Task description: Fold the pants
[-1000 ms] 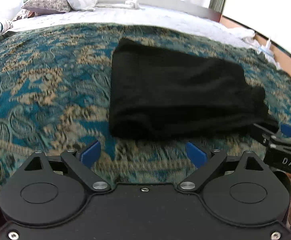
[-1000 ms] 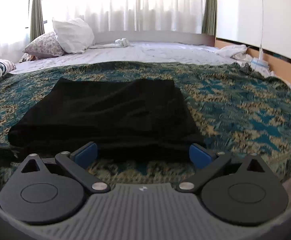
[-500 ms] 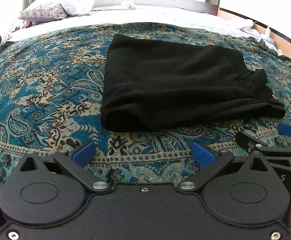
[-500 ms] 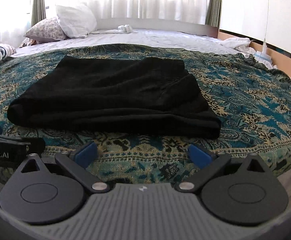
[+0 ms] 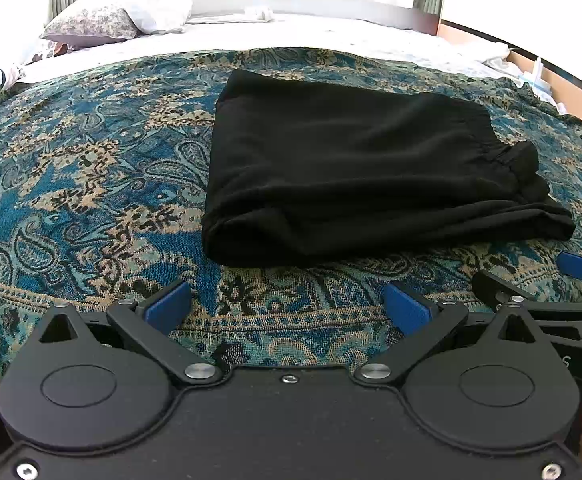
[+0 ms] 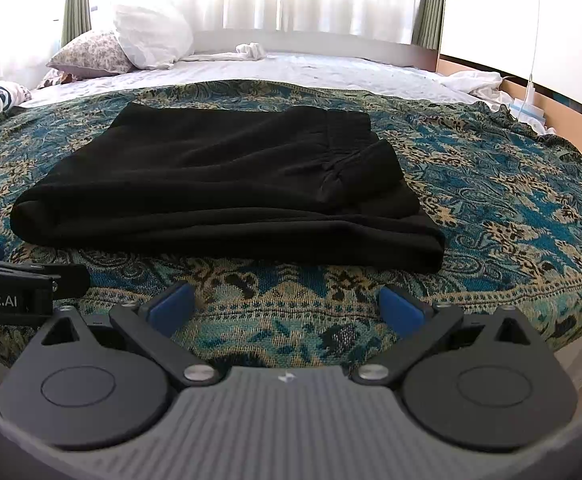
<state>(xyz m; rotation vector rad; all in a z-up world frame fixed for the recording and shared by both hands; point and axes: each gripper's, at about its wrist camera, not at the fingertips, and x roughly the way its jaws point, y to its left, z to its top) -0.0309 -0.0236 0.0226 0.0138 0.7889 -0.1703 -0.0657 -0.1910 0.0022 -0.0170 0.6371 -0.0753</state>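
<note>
Pants (image 5: 355, 176) lay folded into a compact black stack on the bed's patterned blanket (image 5: 91, 184), left gripper (image 5: 287, 306) and right gripper (image 6: 287, 306) fingers wide open, holding nothing, just short of it; fold probably done, next maybe one halving pass.

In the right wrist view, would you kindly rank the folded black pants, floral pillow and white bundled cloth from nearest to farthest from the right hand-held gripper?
1. Folded black pants, just ahead on the patterned bedspread.
2. Floral pillow, far left.
3. White bundled cloth, by the headboard.
</note>
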